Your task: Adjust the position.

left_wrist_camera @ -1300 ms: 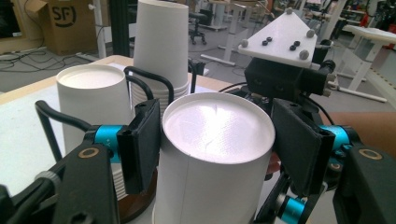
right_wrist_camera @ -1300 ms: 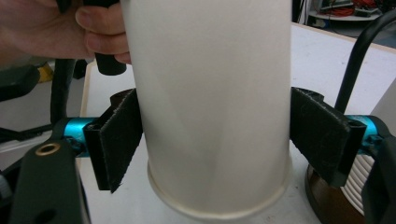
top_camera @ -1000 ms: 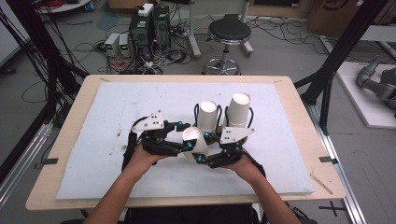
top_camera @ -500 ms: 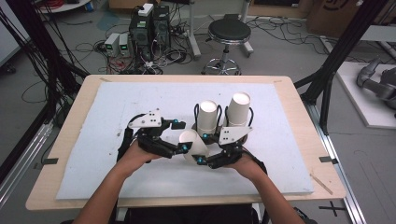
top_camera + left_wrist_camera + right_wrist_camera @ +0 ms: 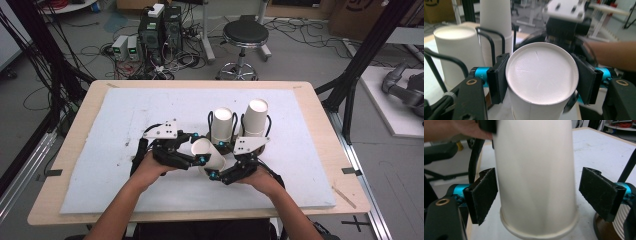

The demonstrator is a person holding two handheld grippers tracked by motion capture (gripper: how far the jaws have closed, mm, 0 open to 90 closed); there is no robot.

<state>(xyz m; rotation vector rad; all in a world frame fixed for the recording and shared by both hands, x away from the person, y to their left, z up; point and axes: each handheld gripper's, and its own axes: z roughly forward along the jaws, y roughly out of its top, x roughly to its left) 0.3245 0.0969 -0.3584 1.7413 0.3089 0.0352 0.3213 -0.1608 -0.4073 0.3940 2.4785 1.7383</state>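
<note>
Item: white paper cup (image 5: 207, 154), lying tilted between the two grippers above the white-covered tabletop (image 5: 125, 115). The left gripper (image 5: 200, 160) had its jaws pinching the cup at its closed bottom end, one pad pressed against each side of the round base; in the left gripper view the cup (image 5: 540, 75) sat squarely between those jaws, base facing the camera. The right gripper (image 5: 214, 175) had its jaws spread; they had just been opening, with the cup's body (image 5: 534, 177) between them, rim end nearest, the left pad close beside the wall and the right pad standing clearly apart from it. Beyond the jaws of both grippers stood two black wire holders, each carrying upturned white cups: a nearer stack (image 5: 222, 125) and a farther, taller stack (image 5: 255, 117), side by side. In the left gripper view the shorter stack (image 5: 456, 50) stood left of the left jaw, the taller stack (image 5: 495, 25) behind it. The person's hands gripped both tools from the near edge.
</note>
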